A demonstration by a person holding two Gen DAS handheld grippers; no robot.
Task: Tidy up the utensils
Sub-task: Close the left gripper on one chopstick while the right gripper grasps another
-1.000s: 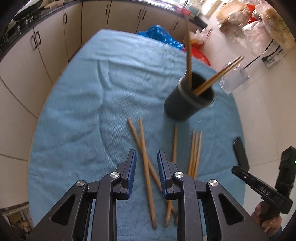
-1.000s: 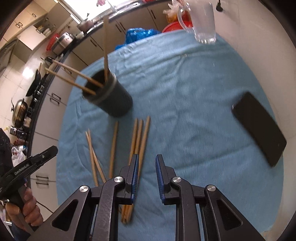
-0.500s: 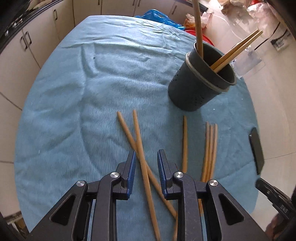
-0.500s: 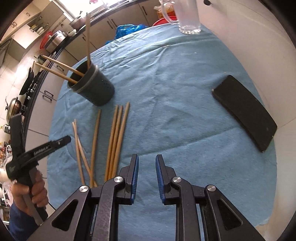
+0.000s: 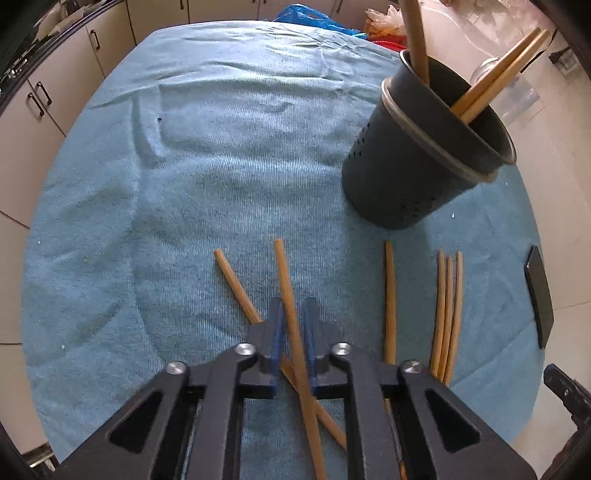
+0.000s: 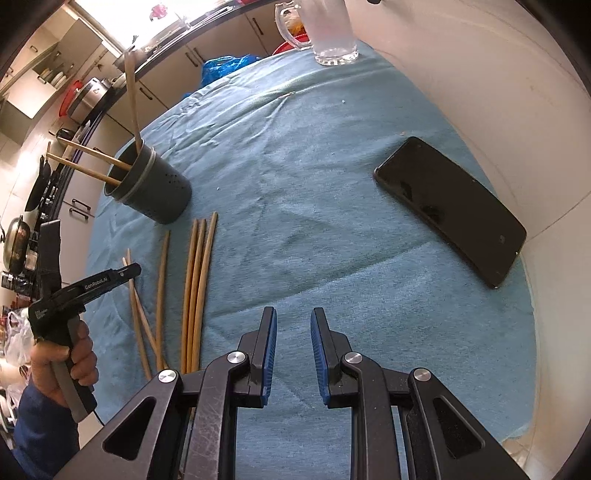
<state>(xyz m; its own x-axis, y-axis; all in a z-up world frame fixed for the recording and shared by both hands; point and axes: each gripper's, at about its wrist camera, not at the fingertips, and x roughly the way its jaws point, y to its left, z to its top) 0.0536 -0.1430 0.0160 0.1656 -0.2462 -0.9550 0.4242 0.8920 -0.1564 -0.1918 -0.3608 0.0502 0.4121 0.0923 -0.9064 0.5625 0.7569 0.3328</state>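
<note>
Left wrist: left tool (image 5: pixel 293 334) is straddling a chopstick (image 5: pixel 286 291), jaws narrowly apart, not clearly gripping yet. Judgement: closing squarely on the upper stick only, since it is crossing another chopstick (image 5: pixel 236 284) underneath. Smooth round bamboo on ribbed blue towel; perforated dark cup (image 5: pixel 417 166) is holding three sticks.

Right wrist: right tool (image 6: pixel 293 332) is hanging open and empty above the desk (image 6: pixel 332 184); glossy phone (image 6: pixel 450 210) is lying nearby.

Glass mug (image 6: pixel 325 33) (top) cut off by frame.
</note>
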